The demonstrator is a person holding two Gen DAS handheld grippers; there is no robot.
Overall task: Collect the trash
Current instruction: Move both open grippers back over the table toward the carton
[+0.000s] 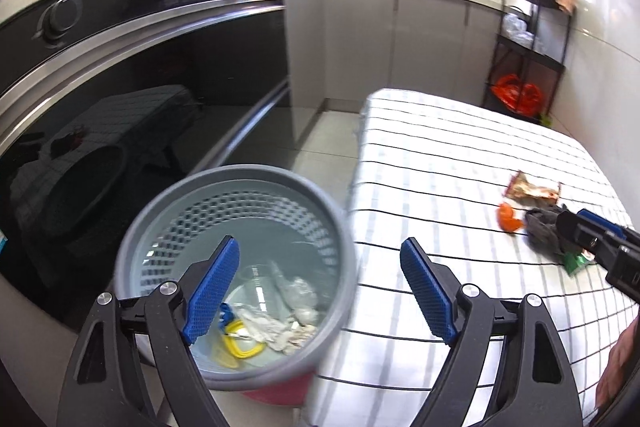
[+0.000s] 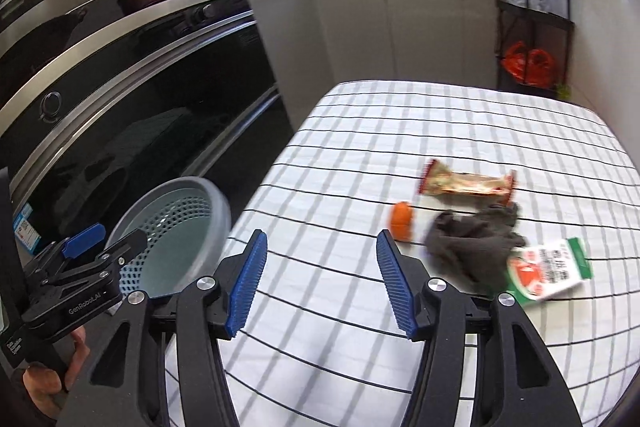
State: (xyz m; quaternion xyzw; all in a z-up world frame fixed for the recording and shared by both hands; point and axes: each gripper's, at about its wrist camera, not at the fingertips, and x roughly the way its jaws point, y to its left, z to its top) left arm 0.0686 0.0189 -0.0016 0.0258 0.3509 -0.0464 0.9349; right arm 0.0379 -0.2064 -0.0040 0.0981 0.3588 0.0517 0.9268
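A grey perforated bin (image 1: 240,267) stands on the floor left of the checked table (image 1: 440,155); crumpled paper, a clear cup and yellow scraps lie inside. My left gripper (image 1: 320,291) is open and empty above the bin's right rim. On the table lie an orange peel (image 2: 401,220), a red snack wrapper (image 2: 466,183), a dark grey rag (image 2: 468,247) and a green-white packet (image 2: 548,273). My right gripper (image 2: 320,283) is open and empty above the table, left of the peel and rag. The bin also shows in the right wrist view (image 2: 176,239).
A black oven (image 1: 120,99) with a steel handle fronts the bin on the left. White cabinets (image 1: 380,39) and a sink counter run along the back. A black wire shelf (image 1: 528,47) with orange bags stands at the far right corner.
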